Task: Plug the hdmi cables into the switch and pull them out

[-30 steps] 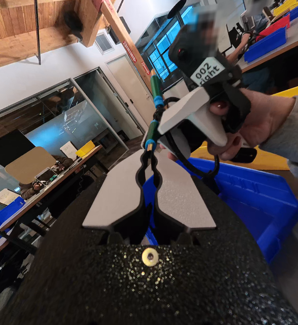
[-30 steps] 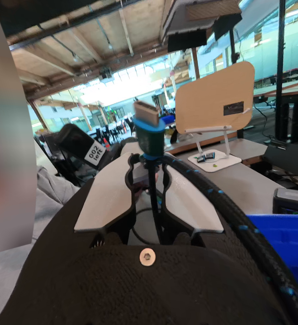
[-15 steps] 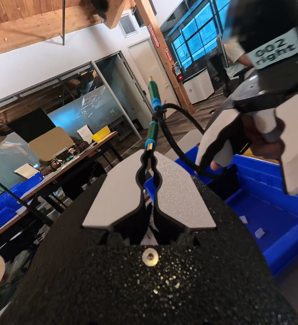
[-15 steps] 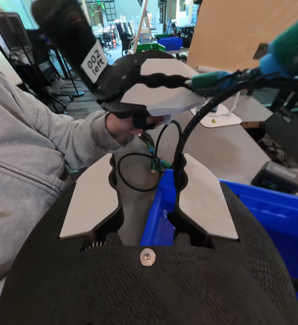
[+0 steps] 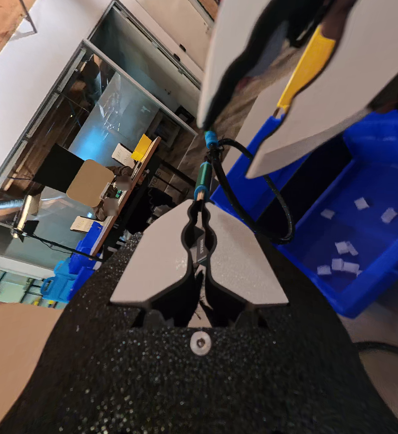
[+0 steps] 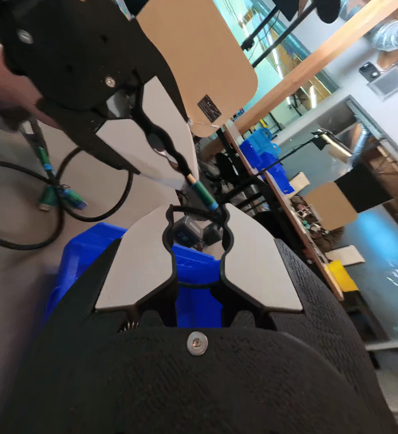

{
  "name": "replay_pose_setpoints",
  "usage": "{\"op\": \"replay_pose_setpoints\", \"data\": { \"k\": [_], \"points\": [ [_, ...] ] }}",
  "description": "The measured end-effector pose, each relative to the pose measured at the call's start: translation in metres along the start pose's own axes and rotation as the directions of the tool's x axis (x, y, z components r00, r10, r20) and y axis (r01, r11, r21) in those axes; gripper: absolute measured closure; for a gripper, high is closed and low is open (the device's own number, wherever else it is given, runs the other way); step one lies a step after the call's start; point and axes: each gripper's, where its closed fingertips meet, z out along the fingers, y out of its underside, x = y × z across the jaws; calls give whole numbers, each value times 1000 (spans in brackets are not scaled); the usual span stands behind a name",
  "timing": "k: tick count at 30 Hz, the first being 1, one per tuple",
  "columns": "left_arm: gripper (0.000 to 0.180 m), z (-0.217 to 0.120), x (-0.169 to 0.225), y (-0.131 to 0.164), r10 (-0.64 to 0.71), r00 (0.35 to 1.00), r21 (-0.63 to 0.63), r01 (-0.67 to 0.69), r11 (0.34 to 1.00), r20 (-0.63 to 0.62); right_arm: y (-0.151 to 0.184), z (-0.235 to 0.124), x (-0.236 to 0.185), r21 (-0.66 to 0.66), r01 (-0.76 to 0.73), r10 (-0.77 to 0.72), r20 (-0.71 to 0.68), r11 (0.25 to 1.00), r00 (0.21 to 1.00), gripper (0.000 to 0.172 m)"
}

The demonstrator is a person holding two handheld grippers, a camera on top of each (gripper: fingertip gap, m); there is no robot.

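Note:
My left gripper (image 5: 199,206) is shut on the metal tip of a green cable plug (image 5: 202,175) with blue collars. The black braided cable (image 5: 285,225) loops off to the right above a blue bin (image 5: 369,303). The cable's second plug (image 5: 208,138) sits by the right gripper (image 5: 226,151), which looms open at the top right. In the right wrist view my right gripper (image 6: 198,211) is open. The cable (image 6: 193,209) crosses between its fingertips, just behind the green plug (image 6: 204,192). The left gripper (image 6: 187,175) holds that plug's tip.
The blue bin (image 6: 87,239) lies under my right gripper and holds several small white pieces (image 5: 341,265). More black cables with green plugs (image 6: 52,195) lie on the grey table at left. A small grey device (image 6: 186,232) sits beyond the bin. A tan board (image 6: 193,58) stands behind.
The right gripper let go of the cable it held a second ago, opened wide, then moved in and narrowed around the cable near the plug. The left gripper kept its hold. Both views tilted.

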Motion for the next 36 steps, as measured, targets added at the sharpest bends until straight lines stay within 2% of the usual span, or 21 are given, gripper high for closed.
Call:
{"op": "replay_pose_setpoints", "data": {
  "k": [1, 8, 10, 12, 19, 22, 25, 27, 36],
  "points": [
    [177, 0, 3, -1, 35, 999, -10, -35, 999, -3, -1, 4, 0, -5, 11, -11, -18, 1000, 1000, 134],
    [170, -5, 15, -4, 128, 991, -16, -129, 992, -48, 14, 25, -8, -94, -12, 11, -13, 996, 1000, 139],
    [177, -6, 16, -3, 146, 988, -23, -147, 989, -43, 17, 27, -9, -108, -10, 10, -9, 994, 1000, 140],
    [177, -7, 18, -5, 159, 987, -15, -160, 987, -34, 18, 28, -10, -118, 5, -6, -12, 993, 1000, 142],
    [177, -10, 28, -9, 259, 964, 0, -259, 966, -53, 29, 31, -15, -219, 173, -181, -15, 960, 983, 148],
    [177, -14, 34, -11, 304, 949, 44, -301, 953, -81, 31, 29, -17, -229, 236, -241, 7, 944, 971, 148],
    [177, -19, 38, -13, 351, 931, 90, -342, 935, -104, 31, 26, -25, -208, 317, -314, 51, 925, 948, 157],
    [177, -22, 39, -14, 348, 928, 114, -334, 936, -132, 29, 25, -29, -192, 347, -339, 75, 918, 938, 163],
    [177, -29, 40, -11, 337, 926, 105, -323, 941, -172, 28, 26, -31, -236, 440, -437, 66, 866, 897, 166]
  ]
}}
